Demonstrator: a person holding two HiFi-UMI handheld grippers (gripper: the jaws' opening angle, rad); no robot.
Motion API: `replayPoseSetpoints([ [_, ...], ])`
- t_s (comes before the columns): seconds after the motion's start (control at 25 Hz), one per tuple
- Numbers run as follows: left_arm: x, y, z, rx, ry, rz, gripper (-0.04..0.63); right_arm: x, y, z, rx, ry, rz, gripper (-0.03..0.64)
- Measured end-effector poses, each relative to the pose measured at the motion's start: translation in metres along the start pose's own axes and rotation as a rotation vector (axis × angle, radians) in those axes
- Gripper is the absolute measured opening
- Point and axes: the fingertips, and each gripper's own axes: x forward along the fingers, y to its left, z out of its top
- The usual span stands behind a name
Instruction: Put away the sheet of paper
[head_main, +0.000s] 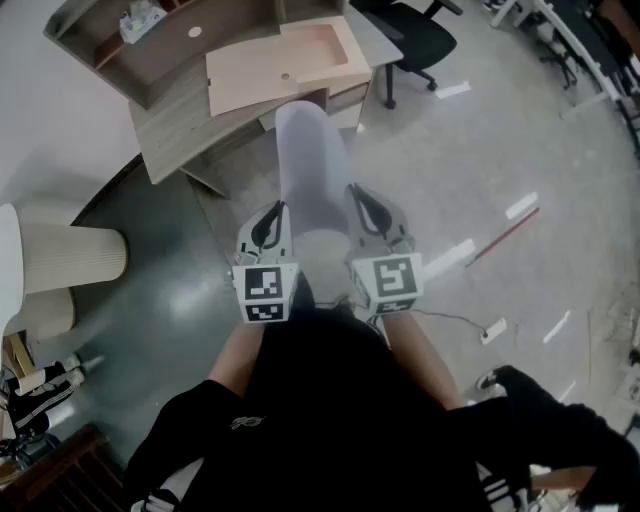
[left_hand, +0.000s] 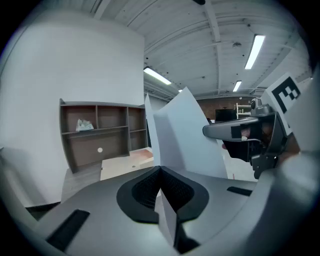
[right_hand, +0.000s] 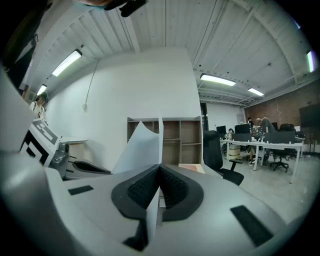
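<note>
A person is holding the paper (head_main: 312, 165) in the air in front of a desk (head_main: 170, 120), one gripper on each side. The left gripper (head_main: 270, 222) is pinching the paper's left edge, jaws closed tight on it. The right gripper (head_main: 368, 212) is clamping the right edge likewise. The paper is bowing upward between them.

Paper (left_hand: 186, 132) clamped edge-on in the left claw (left_hand: 160, 172); right claw (left_hand: 220, 131) close alongside, shelf (left_hand: 102, 137) ahead against the wall.
</note>
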Motion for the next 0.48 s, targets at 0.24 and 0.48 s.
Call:
replayPoseSetpoints([
  [0.24,0.018,0.017,-0.007,-0.022,0.017,-0.012,0.044,0.021,0.003,-0.003,-0.010,0.020,-0.003,0.017],
  [0.48,0.042,0.047,-0.012,-0.027,0.042,-0.042,0.044,0.062,0.013,-0.008,-0.045,0.068,-0.002,0.017],
])
